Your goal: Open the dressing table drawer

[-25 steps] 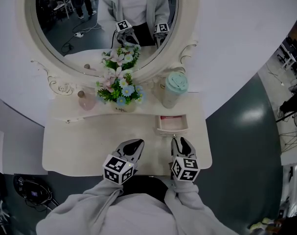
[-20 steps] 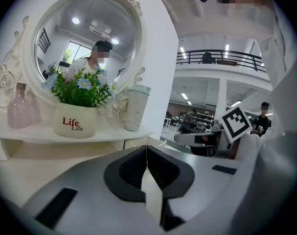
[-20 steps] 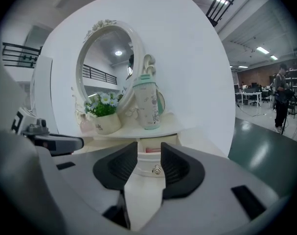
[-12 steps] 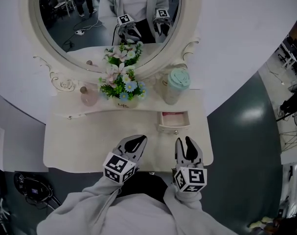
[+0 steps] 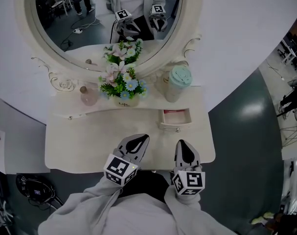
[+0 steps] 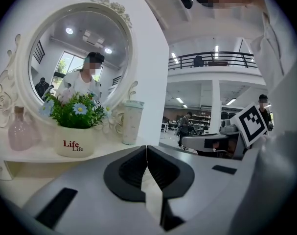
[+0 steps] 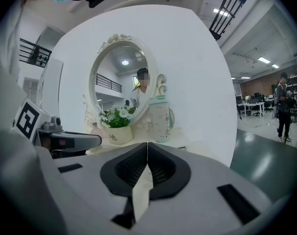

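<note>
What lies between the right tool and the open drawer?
Head view: only bare tabletop between the drawer and the right tool, whose jaws just closed empty.

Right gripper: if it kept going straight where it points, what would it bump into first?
Probably the small open white drawer, straight ahead of the right gripper, just closed empty. Height is unclear: passing above it, the gripper would reach the pale tumbler with the mint-green lid behind.

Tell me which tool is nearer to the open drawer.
Right. The right tool, jaws just closed on nothing, is directly in front of the drawer, not touching it. The left tool, also shut, is farther to the left, before the tabletop's middle.
</note>
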Action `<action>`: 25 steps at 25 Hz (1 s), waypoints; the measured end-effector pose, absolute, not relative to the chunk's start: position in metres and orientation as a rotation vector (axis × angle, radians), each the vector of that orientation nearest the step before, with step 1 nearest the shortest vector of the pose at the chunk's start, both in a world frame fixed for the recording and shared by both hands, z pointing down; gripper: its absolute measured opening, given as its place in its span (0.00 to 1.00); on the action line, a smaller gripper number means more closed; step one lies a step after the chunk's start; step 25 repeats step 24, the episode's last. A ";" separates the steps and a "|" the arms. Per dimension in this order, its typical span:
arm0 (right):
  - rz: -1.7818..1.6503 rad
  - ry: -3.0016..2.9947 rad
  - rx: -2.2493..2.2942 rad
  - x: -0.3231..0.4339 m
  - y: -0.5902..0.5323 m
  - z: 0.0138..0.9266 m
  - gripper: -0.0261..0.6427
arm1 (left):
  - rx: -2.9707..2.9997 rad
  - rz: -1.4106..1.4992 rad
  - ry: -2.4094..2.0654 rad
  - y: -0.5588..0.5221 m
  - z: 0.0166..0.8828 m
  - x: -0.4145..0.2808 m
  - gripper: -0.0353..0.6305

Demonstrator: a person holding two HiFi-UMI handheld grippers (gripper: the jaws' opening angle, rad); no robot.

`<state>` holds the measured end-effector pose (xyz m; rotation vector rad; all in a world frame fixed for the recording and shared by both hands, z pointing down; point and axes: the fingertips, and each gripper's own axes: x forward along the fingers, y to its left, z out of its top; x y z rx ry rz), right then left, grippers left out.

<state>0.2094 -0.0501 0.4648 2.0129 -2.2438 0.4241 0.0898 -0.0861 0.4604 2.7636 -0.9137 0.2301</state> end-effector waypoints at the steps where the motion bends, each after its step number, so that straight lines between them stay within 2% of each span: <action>1: 0.423 -2.241 2.010 0.209 -0.050 0.466 0.09 | 2.761 0.231 -0.914 -0.087 0.461 0.089 0.08; 25: 0.435 -2.223 1.987 0.209 -0.062 0.475 0.09 | 2.746 0.240 -0.930 -0.101 0.471 0.089 0.08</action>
